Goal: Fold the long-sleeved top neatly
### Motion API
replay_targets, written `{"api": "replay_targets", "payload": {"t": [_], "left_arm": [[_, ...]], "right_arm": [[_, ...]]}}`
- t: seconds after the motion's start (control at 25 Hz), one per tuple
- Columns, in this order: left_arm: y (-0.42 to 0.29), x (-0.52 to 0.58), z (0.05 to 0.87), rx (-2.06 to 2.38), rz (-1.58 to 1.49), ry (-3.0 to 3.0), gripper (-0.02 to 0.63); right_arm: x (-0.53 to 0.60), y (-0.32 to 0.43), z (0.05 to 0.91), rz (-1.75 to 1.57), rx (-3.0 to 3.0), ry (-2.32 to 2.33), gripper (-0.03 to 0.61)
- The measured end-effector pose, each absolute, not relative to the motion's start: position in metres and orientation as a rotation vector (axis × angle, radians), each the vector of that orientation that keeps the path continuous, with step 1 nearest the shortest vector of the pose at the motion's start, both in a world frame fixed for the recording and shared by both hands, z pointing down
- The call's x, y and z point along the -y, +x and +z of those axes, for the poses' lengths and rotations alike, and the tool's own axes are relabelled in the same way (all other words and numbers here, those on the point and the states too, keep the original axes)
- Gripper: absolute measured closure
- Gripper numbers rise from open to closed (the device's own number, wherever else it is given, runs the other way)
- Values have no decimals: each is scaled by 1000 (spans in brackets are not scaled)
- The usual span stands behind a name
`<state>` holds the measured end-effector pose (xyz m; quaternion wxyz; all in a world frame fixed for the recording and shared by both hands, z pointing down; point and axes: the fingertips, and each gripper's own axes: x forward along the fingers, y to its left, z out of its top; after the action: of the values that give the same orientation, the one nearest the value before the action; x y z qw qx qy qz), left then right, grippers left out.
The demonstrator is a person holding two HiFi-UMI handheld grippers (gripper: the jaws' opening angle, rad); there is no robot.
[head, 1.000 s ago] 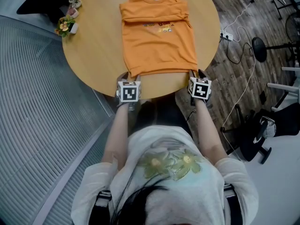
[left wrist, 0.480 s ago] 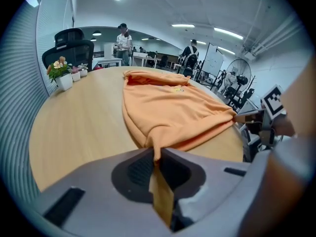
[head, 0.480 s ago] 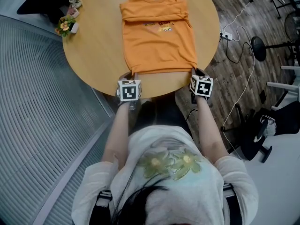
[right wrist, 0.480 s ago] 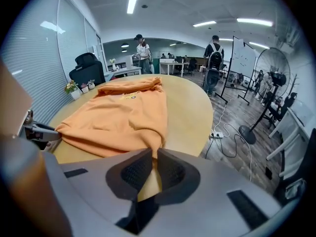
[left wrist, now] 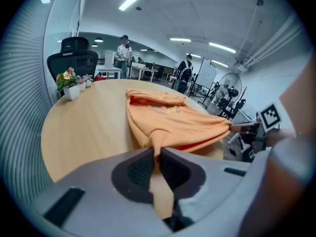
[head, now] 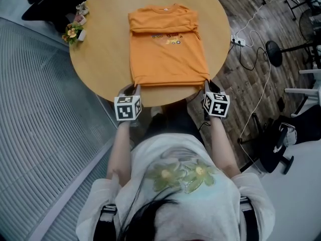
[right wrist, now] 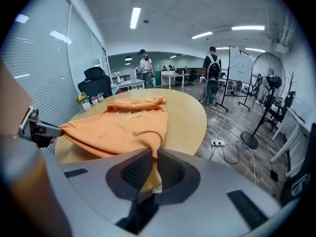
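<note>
The long-sleeved top (head: 168, 49) is lying on the round table (head: 100, 54) at upper centre, its long axis running away from the left gripper (head: 133, 88) and right gripper (head: 206, 84), both clenching its near hem corners.

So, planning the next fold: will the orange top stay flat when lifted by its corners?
Probably floppy: the orange top drapes in soft folds where the left hand-held gripper and right hand-held gripper pinch its corners. Likely light: small pinches hold its hem up.
</note>
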<state>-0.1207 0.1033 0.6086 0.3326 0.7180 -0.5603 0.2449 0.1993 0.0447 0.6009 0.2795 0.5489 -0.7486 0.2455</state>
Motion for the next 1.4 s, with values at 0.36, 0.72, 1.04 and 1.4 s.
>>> {"api": "replay_targets", "payload": {"t": [0.36,0.72,1.04,1.4], "left_arm": [[-127,-109,548,1548,551,1962,583],[-135,-104,514,1577,470,1991,584],[-138,-83,494,1610,440,1998,584],[-149,-37,480,1655,399,1965,586]], "right_arm": [[-55,193,536,602,2120,1559,537],[-49,186,498,603,2208,1631,535],[-30,182,483,587,2255,1621,535],[19,173,466,555,2296,1585,535]]}}
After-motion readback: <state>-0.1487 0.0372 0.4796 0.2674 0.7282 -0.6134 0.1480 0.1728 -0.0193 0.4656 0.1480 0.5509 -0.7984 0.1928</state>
